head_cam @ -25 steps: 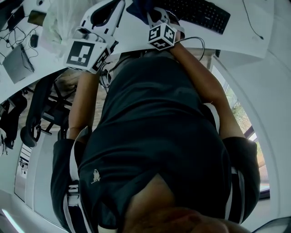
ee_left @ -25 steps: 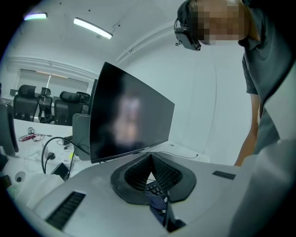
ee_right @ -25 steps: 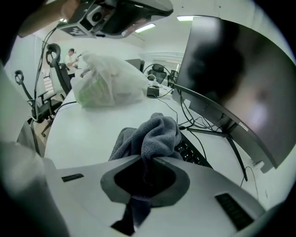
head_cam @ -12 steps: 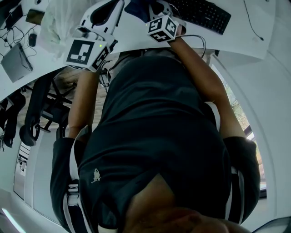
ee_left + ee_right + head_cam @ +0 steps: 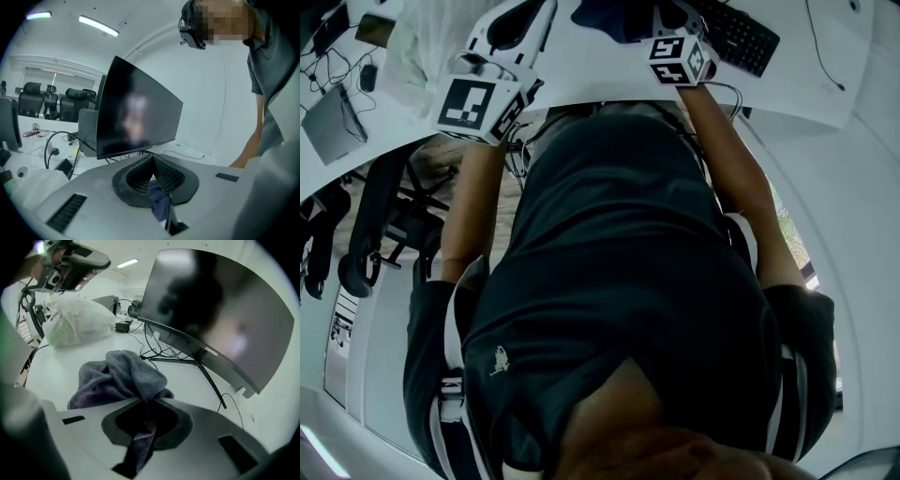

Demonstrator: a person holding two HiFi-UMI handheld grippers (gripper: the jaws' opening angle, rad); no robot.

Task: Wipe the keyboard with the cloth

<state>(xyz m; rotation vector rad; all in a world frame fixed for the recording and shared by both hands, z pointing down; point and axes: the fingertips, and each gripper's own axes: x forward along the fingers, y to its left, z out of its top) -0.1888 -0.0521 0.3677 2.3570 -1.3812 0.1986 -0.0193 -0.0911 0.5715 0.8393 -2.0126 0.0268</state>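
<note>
A dark blue-grey cloth (image 5: 122,376) lies in a heap on the white desk (image 5: 581,67), and my right gripper (image 5: 145,401) is shut on one fold of it. In the head view the cloth (image 5: 605,17) sits just left of the black keyboard (image 5: 741,36), with the right gripper (image 5: 661,23) between them. My left gripper (image 5: 534,14) is held up off the desk to the cloth's left. Its jaws (image 5: 152,159) are shut, tilted up at the monitor. A scrap of blue shows in the opening below them.
A curved black monitor (image 5: 215,319) on a thin stand rises behind the cloth, with cables at its foot. A white plastic bag (image 5: 77,326) sits at the desk's left. Office chairs (image 5: 366,253) stand beside the desk.
My right gripper has slid to the right toward the keyboard, dragging the cloth with it. The left gripper has stayed where it was.
</note>
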